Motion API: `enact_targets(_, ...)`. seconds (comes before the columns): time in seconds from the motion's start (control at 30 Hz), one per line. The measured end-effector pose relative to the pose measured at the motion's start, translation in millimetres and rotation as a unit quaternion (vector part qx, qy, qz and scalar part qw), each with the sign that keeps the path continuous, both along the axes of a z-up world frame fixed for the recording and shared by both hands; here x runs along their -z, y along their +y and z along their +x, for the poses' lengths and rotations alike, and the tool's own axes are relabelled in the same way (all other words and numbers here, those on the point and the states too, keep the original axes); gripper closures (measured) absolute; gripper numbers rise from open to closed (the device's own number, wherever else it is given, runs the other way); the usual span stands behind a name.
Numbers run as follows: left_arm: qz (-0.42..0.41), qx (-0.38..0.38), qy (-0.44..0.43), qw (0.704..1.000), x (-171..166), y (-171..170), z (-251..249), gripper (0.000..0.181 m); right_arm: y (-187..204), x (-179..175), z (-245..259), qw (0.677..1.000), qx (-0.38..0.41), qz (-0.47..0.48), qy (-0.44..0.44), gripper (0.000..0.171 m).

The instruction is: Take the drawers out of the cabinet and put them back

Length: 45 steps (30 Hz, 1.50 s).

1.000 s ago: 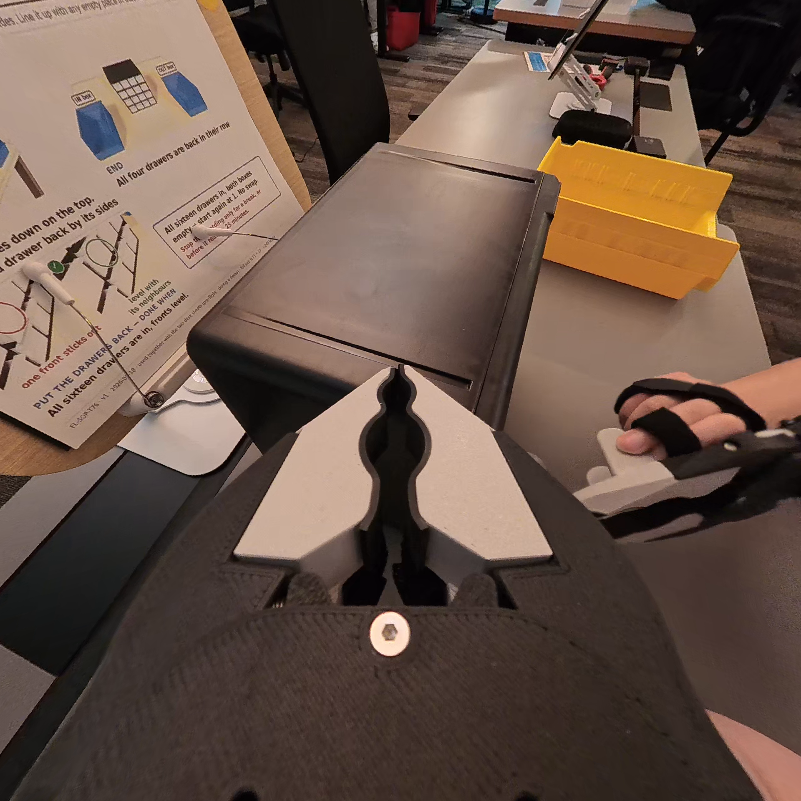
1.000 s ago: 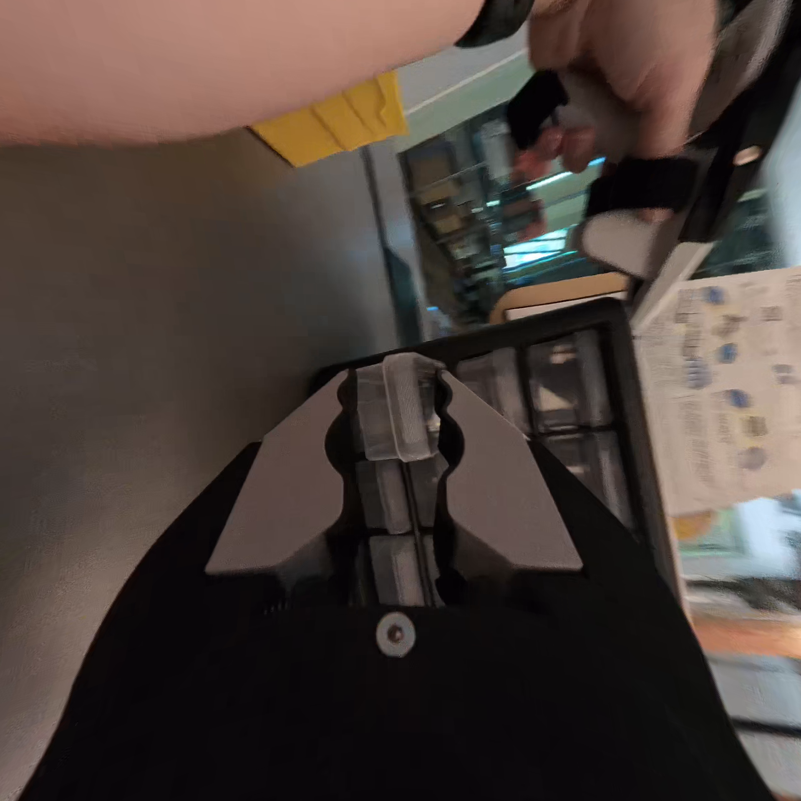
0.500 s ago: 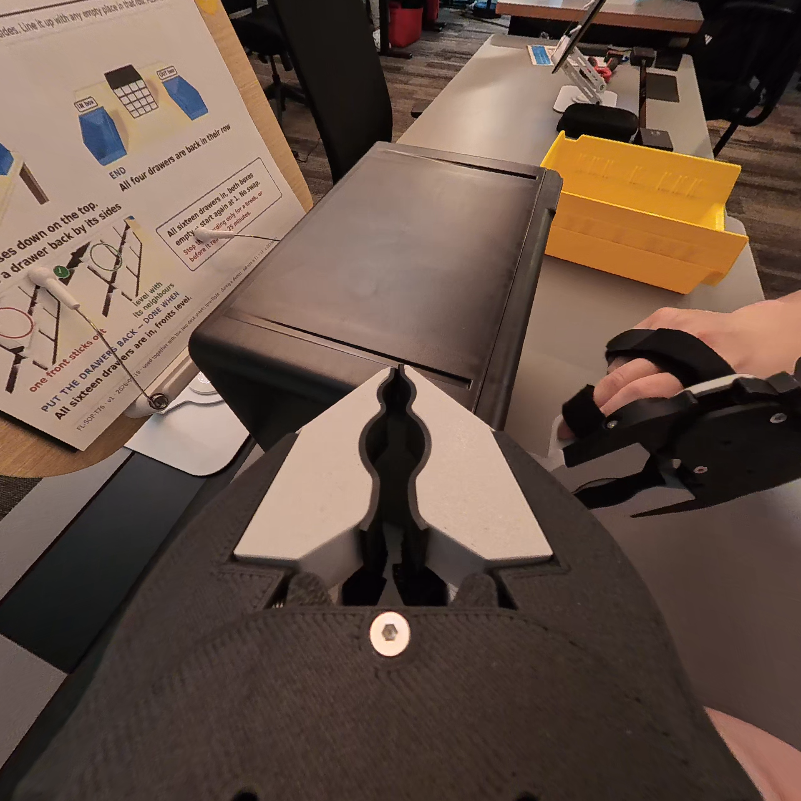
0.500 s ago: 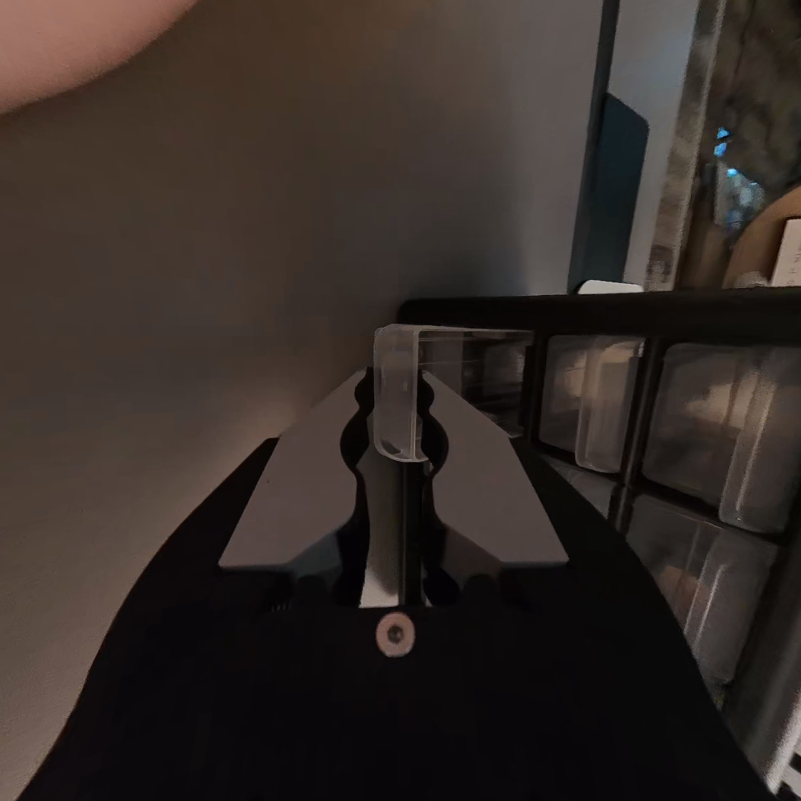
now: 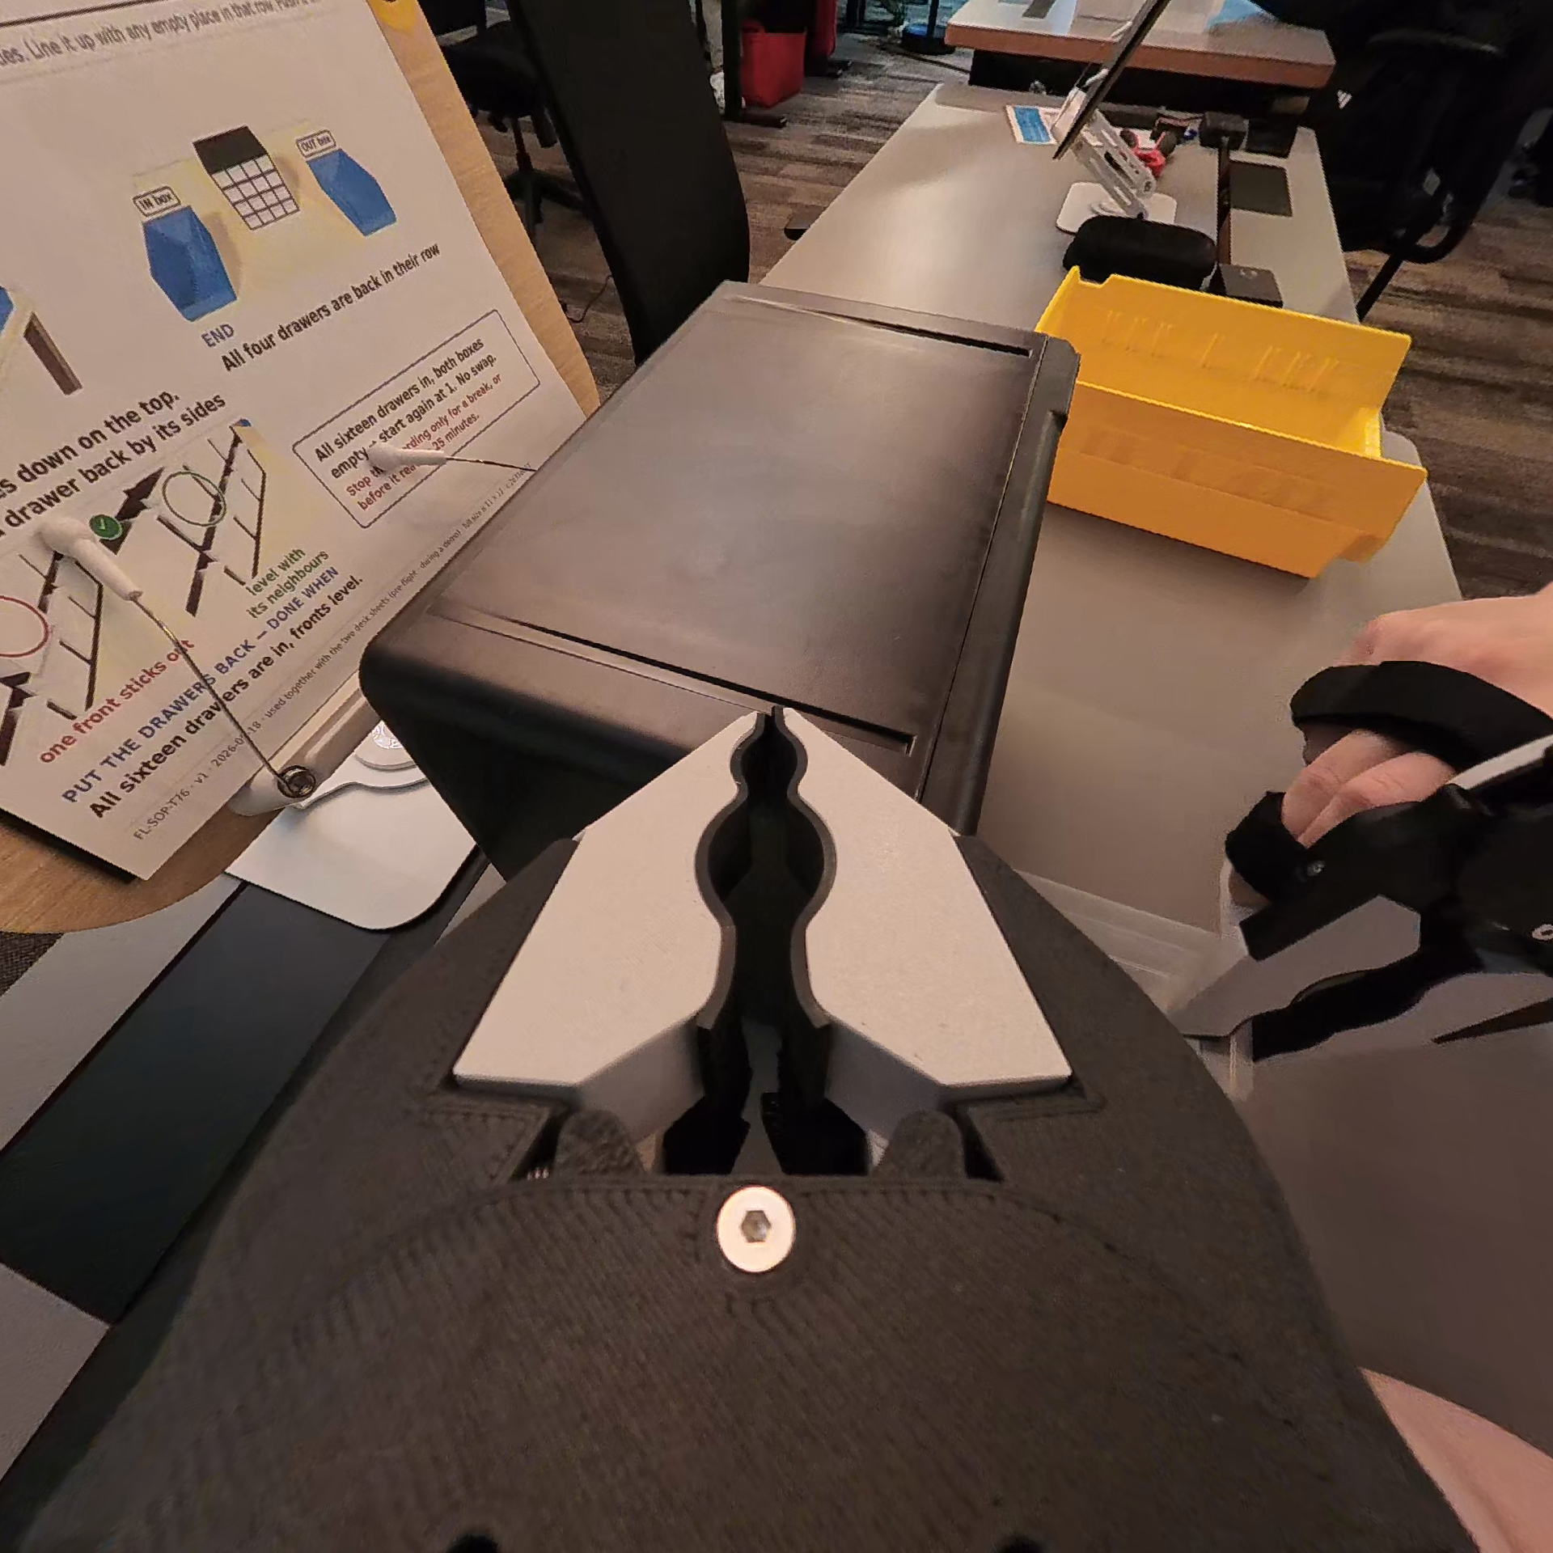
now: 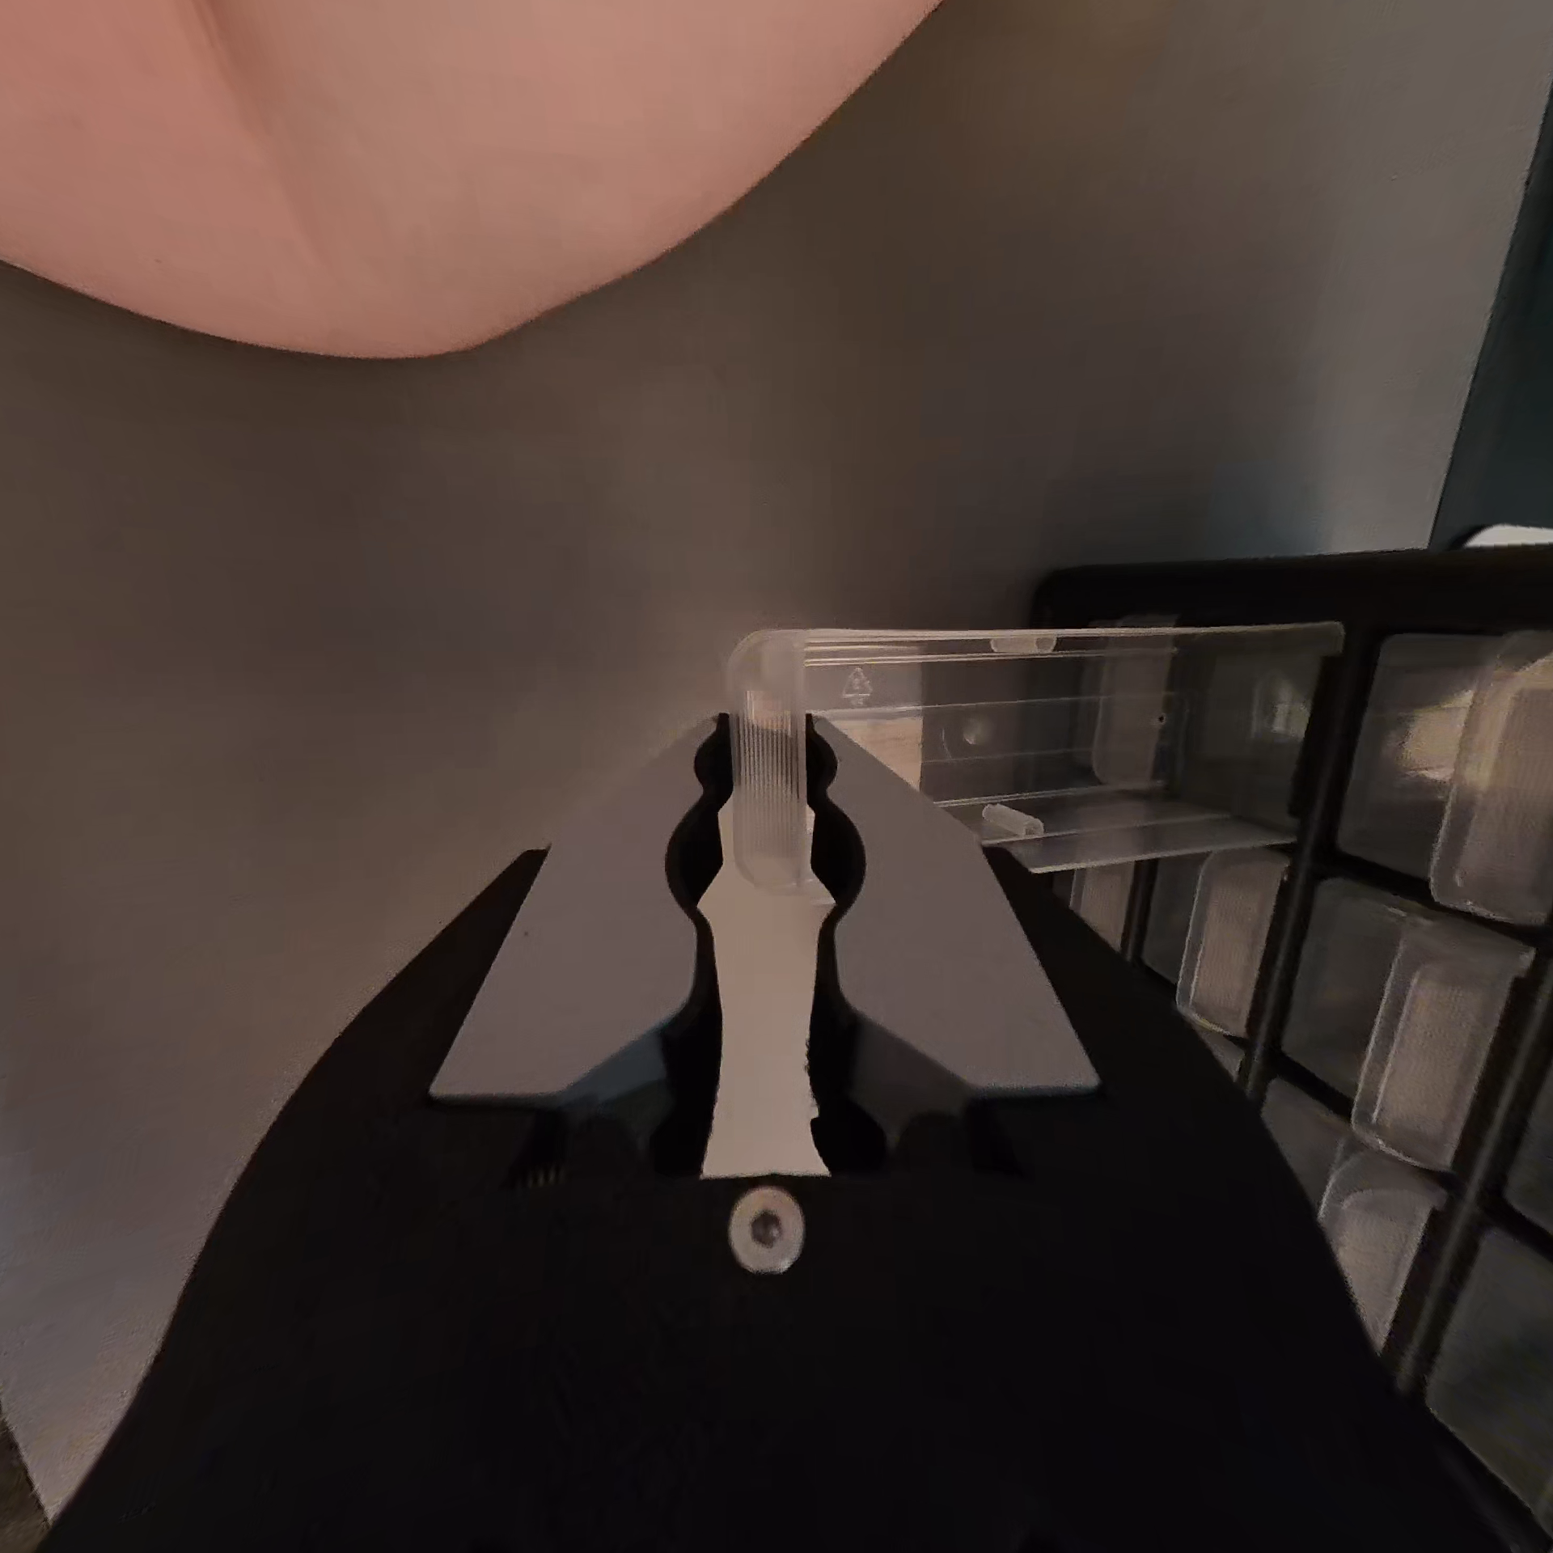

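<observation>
The clear drawer (image 6: pixel 1050 739) is partly out of the black cabinet (image 6: pixel 1311 588). In the right wrist view its front handle (image 6: pixel 769 798) stands at about 12 o'clock from the right claw (image 6: pixel 769 739), directly between the two fingers, and the claw is clenched on this handle. The long body of the drawer runs away from the handle toward 3 o'clock, and its far end is still inside the corner slot of the cabinet. So the long axis lies across the claw, not along it. I judge that the coming pull must follow this axis, away from the cabinet face toward 9 o'clock in this view, otherwise the drawer may jam in its slot.

Around that slot the other drawers (image 6: pixel 1429 1034) sit closed in their places, toward 4 o'clock from the claw.

In the left wrist view the left claw (image 5: pixel 773 723) is clenched with nothing between its fingers. It rests at the near edge of the cabinet top (image 5: pixel 756 504), which spreads toward 12 o'clock. The right claw is seen there at 3 o'clock, low beside the cabinet, so the right hand (image 5: pixel 1387 723) is clearly the nearer one to the drawer. A yellow bin (image 5: pixel 1218 429) stands on the grey table (image 5: pixel 1134 672) at about 2 o'clock, near the cabinet, and looks empty. An instruction sheet (image 5: pixel 210 378) leans at 10 o'clock.
</observation>
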<state>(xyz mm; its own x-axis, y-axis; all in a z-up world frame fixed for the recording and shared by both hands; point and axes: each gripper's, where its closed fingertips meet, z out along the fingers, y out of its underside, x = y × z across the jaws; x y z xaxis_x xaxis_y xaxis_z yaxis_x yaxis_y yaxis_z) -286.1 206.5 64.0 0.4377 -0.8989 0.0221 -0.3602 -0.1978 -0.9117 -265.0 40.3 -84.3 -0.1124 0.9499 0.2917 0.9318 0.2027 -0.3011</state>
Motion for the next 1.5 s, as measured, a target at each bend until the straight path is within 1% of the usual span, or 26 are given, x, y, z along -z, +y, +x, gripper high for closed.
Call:
enact_targets(0.1,0.002,0.001,0.003,1.000,0.2,-1.0,0.1,0.181,-3.0,-2.5,-0.9,0.999,0.008,-0.036,0.024,0.157)
enact_targets(0.17,0.003,-0.001,0.006,1.000,0.2,-0.9,0.1,0.181,-6.7,-10.6,-4.4,0.994,0.018,-0.095,0.057,0.158)
enact_targets(0.23,0.004,-0.002,0.007,1.000,0.2,-0.9,0.1,0.181,-19.6,-21.1,-8.2,0.979,0.025,-0.184,0.083,0.158)
enact_targets(0.27,0.004,-0.002,0.007,1.000,0.2,-0.8,0.1,0.181,-22.9,-25.1,-8.7,0.974,0.026,-0.207,0.090,0.158)
enact_targets(0.37,0.003,-0.001,0.005,1.000,0.2,-0.8,0.2,0.181,-18.6,-26.0,-2.1,0.980,0.023,-0.176,0.086,0.158)
enact_targets(0.47,0.002,0.000,0.003,1.000,0.1,-0.9,0.2,0.181,-35.8,-25.9,10.7,0.979,0.027,-0.182,0.086,0.158)
enact_targets(0.53,0.003,0.001,0.004,1.000,0.1,-0.9,0.2,0.181,-49.0,-23.0,27.8,0.981,0.039,-0.172,0.078,0.158)
enact_targets(0.7,0.002,0.002,0.001,1.000,0.1,-0.9,0.2,0.181,-64.2,-8.8,100.7,0.983,0.124,-0.127,0.042,0.158)
enact_targets(0.77,0.001,0.003,-0.001,1.000,0.1,-0.9,0.2,0.181,-63.0,1.4,135.7,0.985,0.136,-0.106,0.017,0.158)
enact_targets(0.93,0.001,0.003,-0.003,1.000,0.0,-1.0,0.2,0.181,-62.6,34.8,213.2,0.987,0.109,-0.106,-0.043,0.158)
enact_targets(1.0,0.001,0.002,-0.002,1.000,0.0,-1.0,0.2,0.181,-53.5,42.9,243.6,0.988,0.107,-0.085,-0.066,0.158)
enact_targets(1.07,0.001,0.001,-0.001,1.000,0.0,-0.9,0.2,0.181,-46.7,48.1,263.3,0.992,0.087,-0.062,-0.067,0.158)
enact_targets(1.13,0.000,0.001,-0.002,1.000,-0.1,-0.9,0.2,0.181,-43.4,52.2,272.2,0.995,0.068,-0.049,-0.053,0.158)
enact_targets(1.23,-0.001,0.001,-0.002,1.000,-0.1,-1.0,0.3,0.181,-44.0,57.2,273.7,0.995,0.070,-0.061,-0.031,0.158)
enact_targets(1.4,-0.001,0.000,-0.002,1.000,-0.2,-1.0,0.4,0.181,-41.7,65.8,277.1,0.995,0.074,-0.060,-0.031,0.158)
enact_targets(1.47,-0.002,0.001,-0.003,1.000,-0.2,-0.9,0.3,0.181,-46.3,63.7,273.6,0.993,0.084,-0.077,-0.009,0.152)
enact_targets(1.5,-0.003,0.001,-0.004,1.000,-0.1,-0.9,0.4,0.181,-44.1,58.8,272.1,0.993,0.099,-0.071,0.005,0.143)
